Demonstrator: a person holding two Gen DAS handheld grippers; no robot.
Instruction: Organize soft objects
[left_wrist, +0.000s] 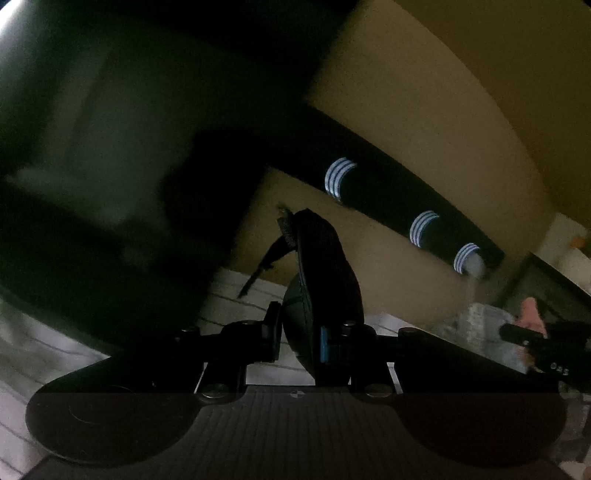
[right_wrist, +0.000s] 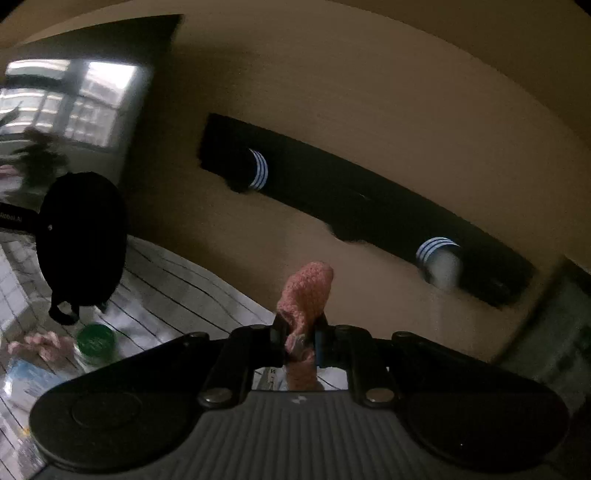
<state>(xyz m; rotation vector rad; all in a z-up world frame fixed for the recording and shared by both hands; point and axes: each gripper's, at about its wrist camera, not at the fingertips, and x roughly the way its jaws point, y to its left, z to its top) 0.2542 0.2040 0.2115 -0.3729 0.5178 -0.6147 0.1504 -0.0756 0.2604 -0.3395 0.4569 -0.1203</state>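
A: Which step is in hand?

B: A carry, by the look of it. Two soft things are held up at once. In the left wrist view a black sock is pinched in the left gripper, fingers closed on it, the sock standing up past the tips. In the right wrist view a pink knitted sock is clamped in the right gripper, fingers closed on it too, the top flopping fwd and a bit hanging below.

A: Where are they relative to the bed?

B: Both are lifted clear of the striped sheet, w/ the tan wall filling most of each view. A long black holder is fixed on that wall, w/ striped white socks tucked in it. Both grippers are aimed roughly at it.

A: So the holder is judged to be the goal?

B: Probably; that can't be settled from here. Views are blurred.

A: What's needed next?

B: If the holder is the goal, a free slot has to be picked out, each sock brought up to it and pushed in before the fingers are let go. Floppy fabric: the loose end should be led in first, or it'll snag on the edge.

A: Anything left over?

B: More pink fabric and a green-lidded jar are seen on the bed, low left.
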